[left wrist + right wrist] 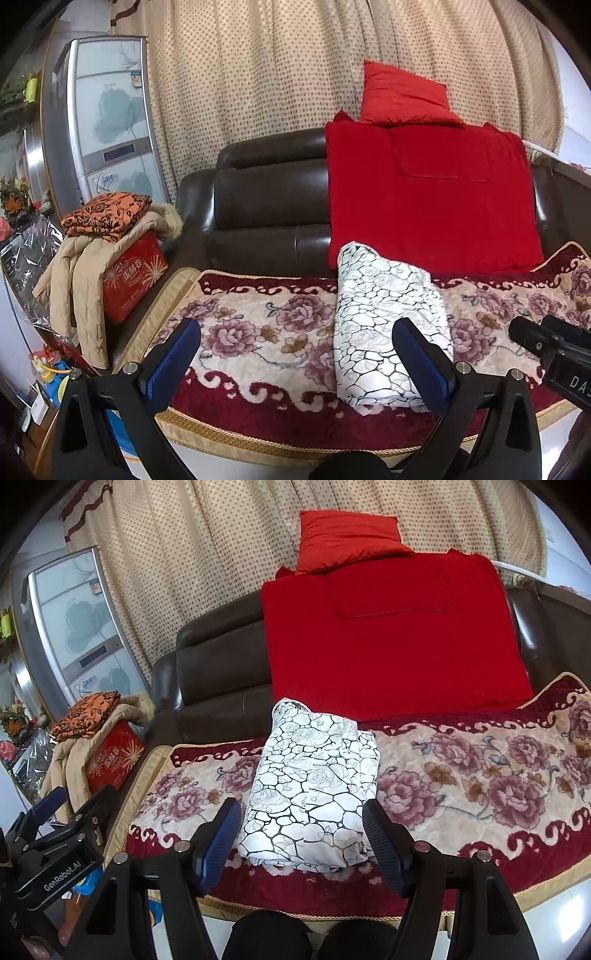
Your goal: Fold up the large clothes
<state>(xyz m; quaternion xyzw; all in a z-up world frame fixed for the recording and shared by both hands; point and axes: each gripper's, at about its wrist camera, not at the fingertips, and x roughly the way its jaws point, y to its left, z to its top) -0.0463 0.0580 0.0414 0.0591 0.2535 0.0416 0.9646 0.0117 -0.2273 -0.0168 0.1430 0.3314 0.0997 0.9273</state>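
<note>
Both grippers hang wide, nothing in them: the left gripper [295, 354] left of the bundle, the right gripper [303, 834] straddling its near end. The folded white garment [314, 790] sits mid-sofa on the floral cover [480, 775]. A careless nudge could spill those folds.

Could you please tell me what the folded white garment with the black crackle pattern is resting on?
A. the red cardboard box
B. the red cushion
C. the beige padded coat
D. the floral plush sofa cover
D: the folded white garment with the black crackle pattern lies flat on the floral plush sofa cover, in front of the open right gripper.
</note>
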